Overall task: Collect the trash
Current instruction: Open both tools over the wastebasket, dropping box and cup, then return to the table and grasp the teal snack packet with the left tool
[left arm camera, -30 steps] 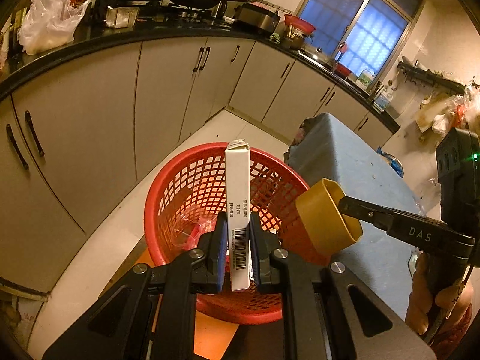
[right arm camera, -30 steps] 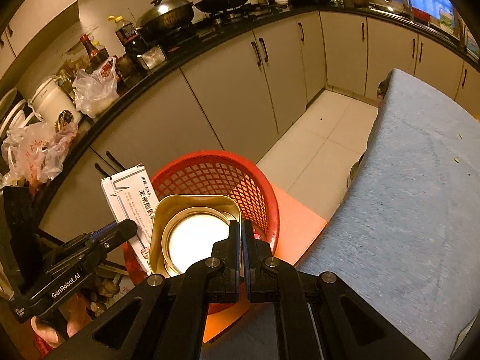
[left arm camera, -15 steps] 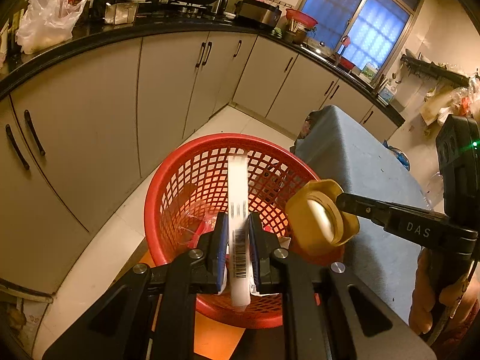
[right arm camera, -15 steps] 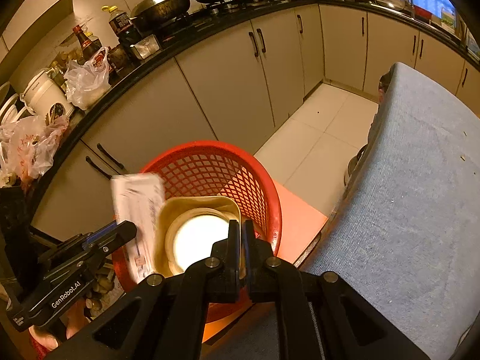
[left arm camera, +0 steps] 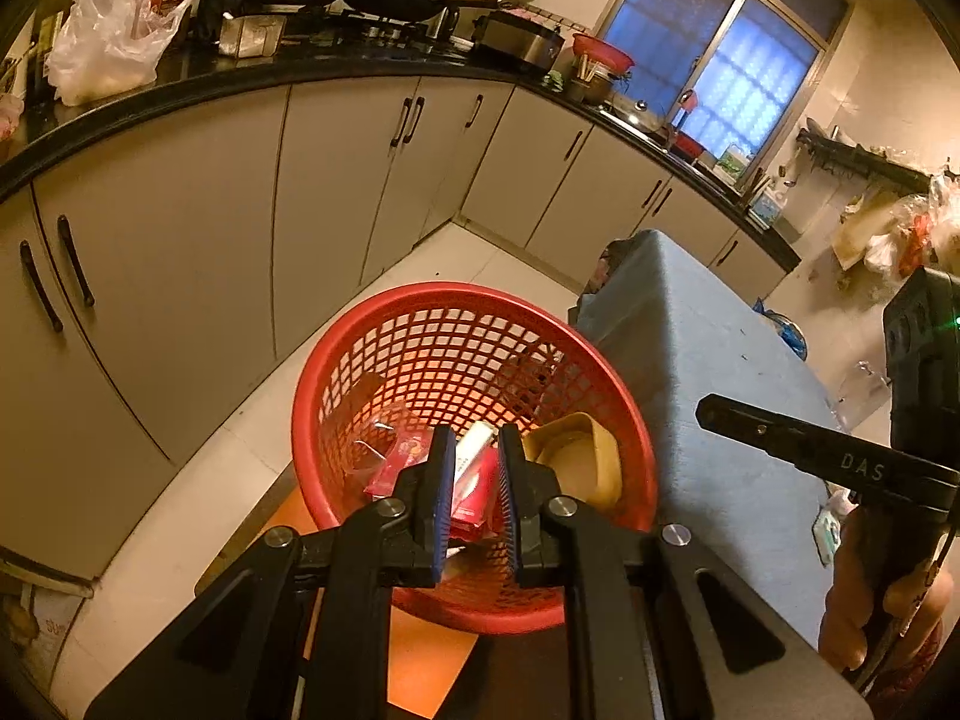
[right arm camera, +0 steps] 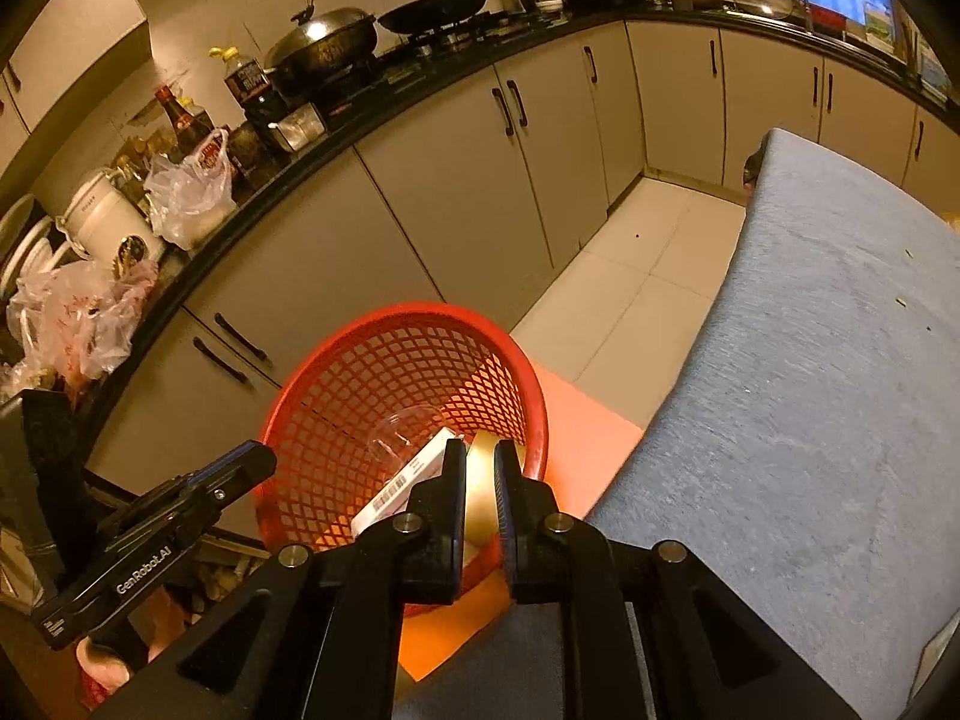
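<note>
A red mesh basket [left arm camera: 432,354] [right arm camera: 372,384] stands on the floor beside the grey-clothed table [right arm camera: 828,372]. Inside it lie a white carton [left arm camera: 471,450] [right arm camera: 405,480], a yellow square tub [left arm camera: 576,456] [right arm camera: 480,492] and red wrappers [left arm camera: 393,465]. My left gripper [left arm camera: 474,480] is open and empty above the basket's near rim. My right gripper [right arm camera: 479,489] is open and empty over the basket's right rim, with the tub seen between its fingers below. The right gripper's finger [left arm camera: 810,450] shows in the left wrist view, the left gripper [right arm camera: 168,534] in the right wrist view.
Cream cabinets with dark handles [left arm camera: 198,228] line the wall behind the basket under a black counter [right arm camera: 360,102] crowded with pans, bottles and plastic bags. An orange mat [right arm camera: 594,432] lies under the basket. White tiled floor [right arm camera: 636,264] runs between cabinets and table.
Both grippers opened. The white carton dropped from the left gripper and the yellow tub from the right gripper into the red basket.
</note>
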